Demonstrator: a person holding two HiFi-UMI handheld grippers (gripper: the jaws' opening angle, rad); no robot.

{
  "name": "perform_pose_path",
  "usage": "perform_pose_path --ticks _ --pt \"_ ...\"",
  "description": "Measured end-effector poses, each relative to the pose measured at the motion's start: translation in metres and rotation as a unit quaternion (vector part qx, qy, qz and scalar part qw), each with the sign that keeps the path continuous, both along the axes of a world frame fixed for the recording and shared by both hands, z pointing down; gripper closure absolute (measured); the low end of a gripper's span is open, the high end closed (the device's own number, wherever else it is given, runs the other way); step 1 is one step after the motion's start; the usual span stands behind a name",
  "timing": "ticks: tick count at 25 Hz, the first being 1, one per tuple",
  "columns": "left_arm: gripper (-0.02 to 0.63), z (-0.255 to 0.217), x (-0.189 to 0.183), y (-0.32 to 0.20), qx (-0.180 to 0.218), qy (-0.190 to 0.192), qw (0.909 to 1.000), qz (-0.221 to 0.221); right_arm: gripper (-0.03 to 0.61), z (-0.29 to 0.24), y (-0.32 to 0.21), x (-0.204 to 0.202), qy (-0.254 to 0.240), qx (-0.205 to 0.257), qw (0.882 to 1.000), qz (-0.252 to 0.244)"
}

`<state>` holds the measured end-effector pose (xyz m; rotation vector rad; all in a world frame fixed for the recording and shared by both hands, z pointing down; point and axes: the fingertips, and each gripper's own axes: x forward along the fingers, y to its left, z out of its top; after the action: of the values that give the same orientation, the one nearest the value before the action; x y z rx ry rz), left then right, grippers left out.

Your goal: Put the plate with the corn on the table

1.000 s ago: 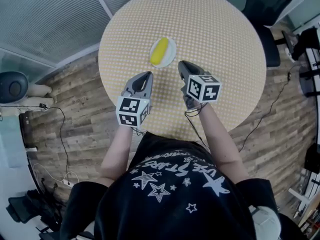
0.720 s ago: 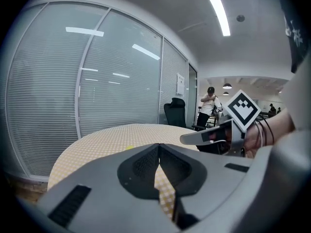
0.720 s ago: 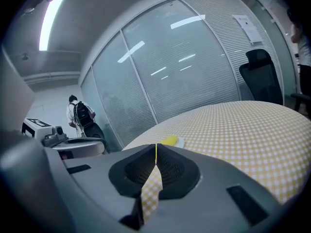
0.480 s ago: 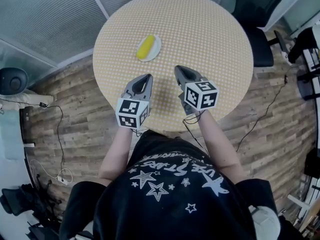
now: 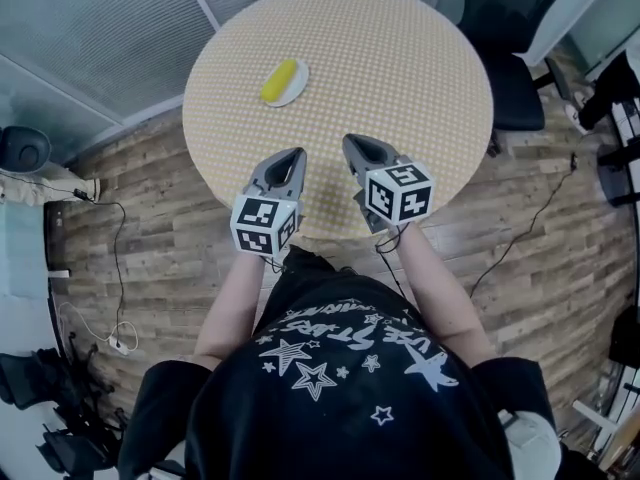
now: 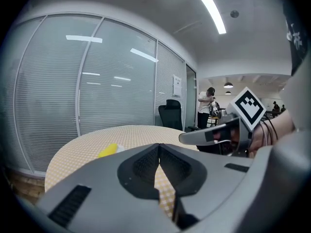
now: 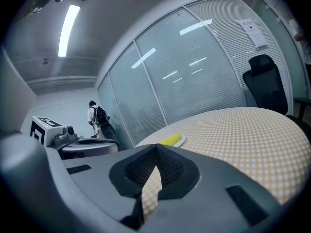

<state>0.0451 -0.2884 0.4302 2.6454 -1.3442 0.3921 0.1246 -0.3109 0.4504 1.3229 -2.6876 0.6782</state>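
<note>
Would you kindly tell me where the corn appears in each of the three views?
Head view: the corn lies on its white plate in the upper left, near the table's far-left edge.
Left gripper view: the corn is low and left of centre, just above the jaws.
Right gripper view: the corn is near the centre, just above the jaw tips.
Shared landmark: the round checked table.

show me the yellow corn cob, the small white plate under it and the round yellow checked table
yellow corn cob (image 5: 277, 81), head view, middle of the cob
small white plate (image 5: 299, 84), head view, bare right rim
round yellow checked table (image 5: 400, 78), head view, bare top
</note>
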Motion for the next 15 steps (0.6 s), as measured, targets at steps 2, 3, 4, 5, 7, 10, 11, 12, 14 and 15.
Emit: perform_pose_path --ticks 2,3,4,5,7,10,11,12,14,15 --pt "0.606 -0.001 0.007 0.009 0.003 -0.004 1.0000 -0.004 0.552 -0.001 0.011 0.004 0.005 0.005 1.000 -0.015" --pt "0.606 -0.002 0.010 0.014 0.004 -0.007 0.9999 -0.007 0.552 -0.001 0.016 0.007 0.008 0.008 1.000 -0.022" --pt "0.606 -0.003 0.013 0.018 0.005 -0.008 0.9999 -0.011 0.552 -0.002 0.021 0.009 0.011 0.012 0.999 -0.028" --pt "0.606 -0.003 0.015 0.022 0.005 -0.010 0.9998 -0.016 0.552 -0.002 0.025 0.011 0.014 0.015 0.999 -0.033" --pt "0.606 -0.003 0.017 0.029 0.001 -0.012 0.9996 -0.025 0.552 -0.003 0.029 0.014 0.018 0.020 0.999 -0.040" --pt "0.606 -0.003 0.018 0.039 -0.005 -0.015 0.9993 -0.034 0.552 -0.003 0.033 0.015 0.018 0.026 0.998 -0.050" --pt "0.606 -0.003 0.017 0.041 -0.006 -0.016 0.9992 -0.036 0.552 -0.004 0.034 0.014 0.017 0.028 0.998 -0.053" --pt "0.606 -0.004 0.016 0.042 -0.006 -0.018 0.9991 -0.037 0.552 -0.005 0.034 0.013 0.016 0.031 0.998 -0.054" --pt "0.606 -0.004 0.014 0.046 -0.007 -0.017 0.9992 -0.036 0.552 -0.005 0.035 0.009 0.014 0.033 0.998 -0.051" --pt "0.606 -0.003 0.014 0.048 -0.007 -0.016 0.9992 -0.034 0.552 -0.005 0.037 0.008 0.013 0.033 0.998 -0.048"
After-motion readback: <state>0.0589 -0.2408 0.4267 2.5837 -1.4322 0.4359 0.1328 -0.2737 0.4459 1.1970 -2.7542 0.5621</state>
